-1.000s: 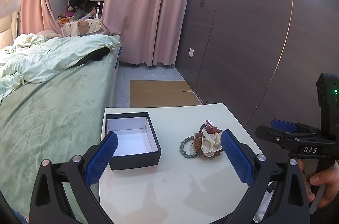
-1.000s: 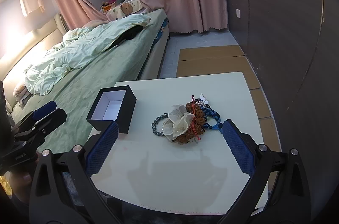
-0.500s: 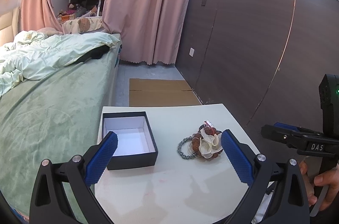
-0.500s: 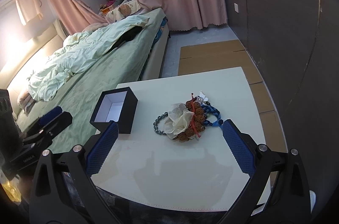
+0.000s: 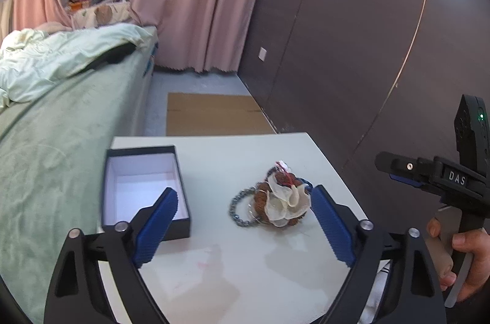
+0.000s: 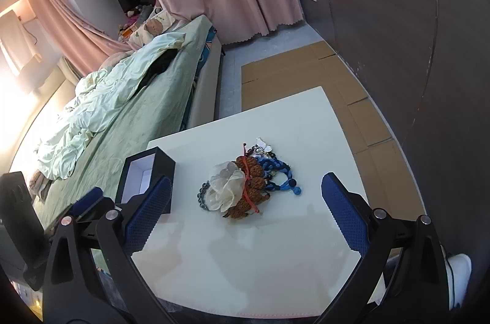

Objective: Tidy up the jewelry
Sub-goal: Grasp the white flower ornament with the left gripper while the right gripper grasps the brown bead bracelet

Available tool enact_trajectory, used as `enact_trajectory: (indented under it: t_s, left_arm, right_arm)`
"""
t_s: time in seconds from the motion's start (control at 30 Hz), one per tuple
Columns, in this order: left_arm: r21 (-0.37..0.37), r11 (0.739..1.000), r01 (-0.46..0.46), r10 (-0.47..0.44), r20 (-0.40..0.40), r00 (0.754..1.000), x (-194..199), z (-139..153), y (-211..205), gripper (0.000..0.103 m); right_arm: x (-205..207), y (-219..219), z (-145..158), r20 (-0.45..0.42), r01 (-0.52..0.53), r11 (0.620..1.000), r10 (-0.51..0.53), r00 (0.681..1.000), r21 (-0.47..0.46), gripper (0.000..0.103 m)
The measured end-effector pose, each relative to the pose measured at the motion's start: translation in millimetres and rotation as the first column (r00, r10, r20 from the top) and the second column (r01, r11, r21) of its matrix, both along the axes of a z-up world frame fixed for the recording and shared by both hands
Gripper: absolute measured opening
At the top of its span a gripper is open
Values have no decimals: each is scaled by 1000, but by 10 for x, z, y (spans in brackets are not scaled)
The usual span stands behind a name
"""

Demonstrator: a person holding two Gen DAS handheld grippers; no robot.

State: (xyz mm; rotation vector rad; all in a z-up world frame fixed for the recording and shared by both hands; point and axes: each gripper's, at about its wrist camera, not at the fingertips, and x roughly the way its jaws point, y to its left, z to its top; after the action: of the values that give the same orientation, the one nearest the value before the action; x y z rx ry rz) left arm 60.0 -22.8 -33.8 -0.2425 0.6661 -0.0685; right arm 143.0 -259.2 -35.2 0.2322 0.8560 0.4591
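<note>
A tangle of jewelry lies mid-table: a cream fabric flower, brown bead bracelet, grey bead bracelet, blue braided cord and a red string. To its left stands an open black box with a white, empty inside, also seen as the box. My left gripper hovers near the table's front; its jaws are closing with nothing pressed between them, the pile lying just beyond the tips. My right gripper stands open above the table, the pile ahead between its blue pads.
The white table is small, with a bed tight against its left side. Flat cardboard lies on the floor beyond it. A dark panelled wall runs along the right. A hand holds the right gripper's handle.
Both grippers have come closer to the table and the pile looks larger. The left jaws stand a little narrower. The right view has rolled, tilting the table.
</note>
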Motion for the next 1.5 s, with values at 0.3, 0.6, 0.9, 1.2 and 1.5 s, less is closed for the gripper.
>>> enact_trajectory:
  t_s: [0.3,0.6,0.9,1.2,1.5]
  left_arm:
    - [-27,997,70,-72,-80,994,351,-268,-228,80]
    - [-40,992,123,-127,-142,982,671,-549,-465,80]
    - [-29,987,157,-159,-191,969,898,-777,-655,80]
    - [19,990,139,-130,-243,961,1084,-973,-699,33]
    - [-31,991,129,-133,-202,970,1047,-823,-521,2]
  right_arm:
    - [270,-68,-223,-117,31,999,-27,993,40,90]
    - [563,-242,-533,-267,138,984,-105,958,109,64]
    - [720,-207,-665,-336,145,976,-83,938,165,62]
    - [805,-163,-797,-385,139,969,-52,922,202,61]
    - [856,14,-953,-433,109,971,-6,901,214,52]
